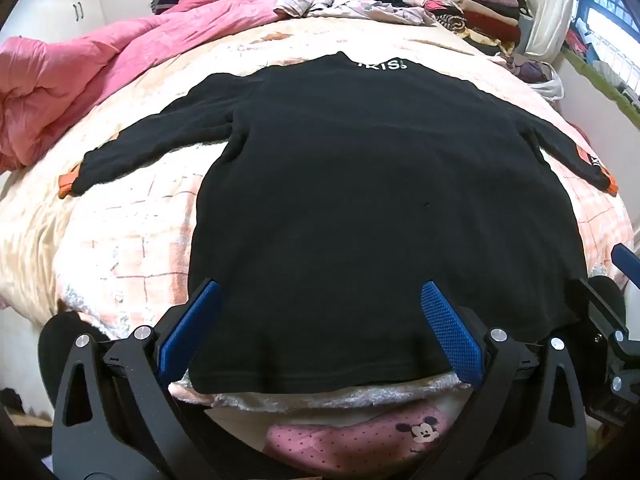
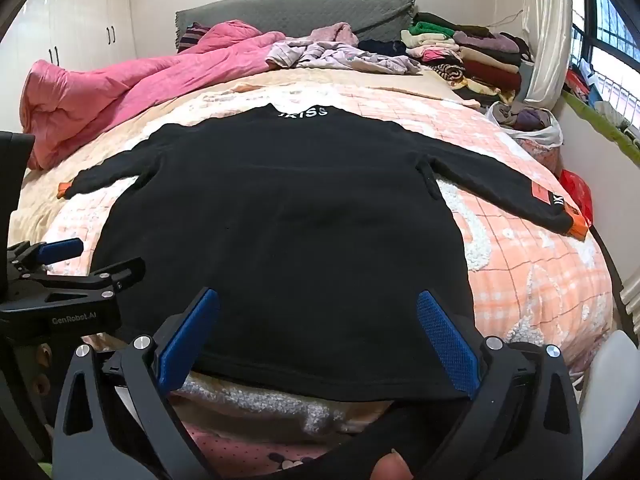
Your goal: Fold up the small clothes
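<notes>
Bedding in peach checks covers the bed [image 1: 132, 236], our landmark. Spread flat across its middle lies the black sweater [image 1: 360, 184], sleeves out to both sides, orange cuffs at the ends, white lettering at the collar on the far side. At the bed's near edge we hold the left gripper [image 1: 320, 332] and the right gripper [image 2: 316, 340], both spread wide over the sweater's hem, gripping nothing.

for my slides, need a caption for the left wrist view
Open left gripper poised above the hem of a black sweater laid flat on the bed.
</notes>
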